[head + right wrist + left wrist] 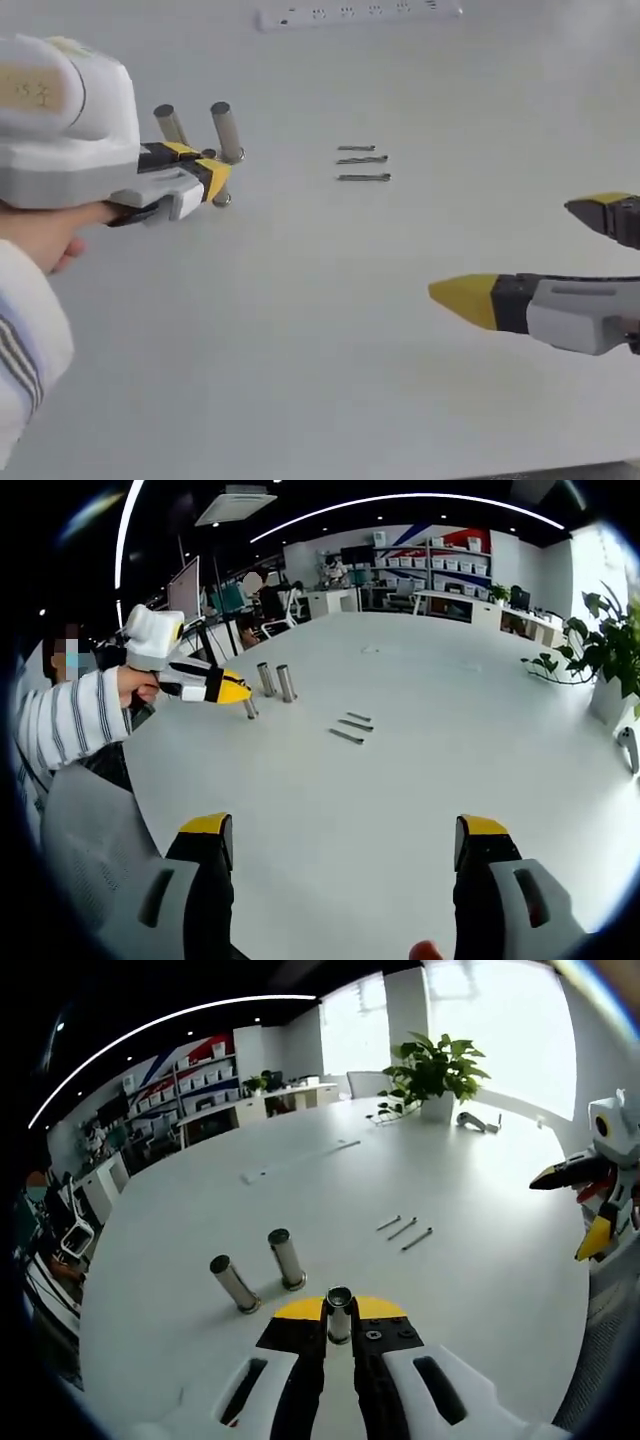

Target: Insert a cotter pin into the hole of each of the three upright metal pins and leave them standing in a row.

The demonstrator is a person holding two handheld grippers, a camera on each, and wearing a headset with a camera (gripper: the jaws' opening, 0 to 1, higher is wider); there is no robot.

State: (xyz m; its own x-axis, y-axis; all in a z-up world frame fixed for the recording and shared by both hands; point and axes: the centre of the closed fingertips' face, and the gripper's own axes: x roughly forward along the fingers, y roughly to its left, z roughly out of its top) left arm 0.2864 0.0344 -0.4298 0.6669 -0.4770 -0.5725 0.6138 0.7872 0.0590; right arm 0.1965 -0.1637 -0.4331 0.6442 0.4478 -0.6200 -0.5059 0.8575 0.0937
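Fingers (296, 1312) of the left gripper (340, 1320) are clamped tight on one upright metal pin (339, 1305), and just past their tips the other two metal pins (285, 1258) stand side by side, ungripped. Over on the right gripper (340, 830), the fingers (208, 830) are spread wide with nothing between them. Three cotter pins (363, 162) lie parallel on the white table (300, 350), well ahead of those open tips, between the two grippers.

On the white counter (300, 330), two grey cylindrical metal pins (227, 130) stood left. A third pin (339, 1302) sat just before them, between the left gripper's (340, 1312) fingers (292, 1312). Three thin steel cotter pins (362, 162) lay to their right.
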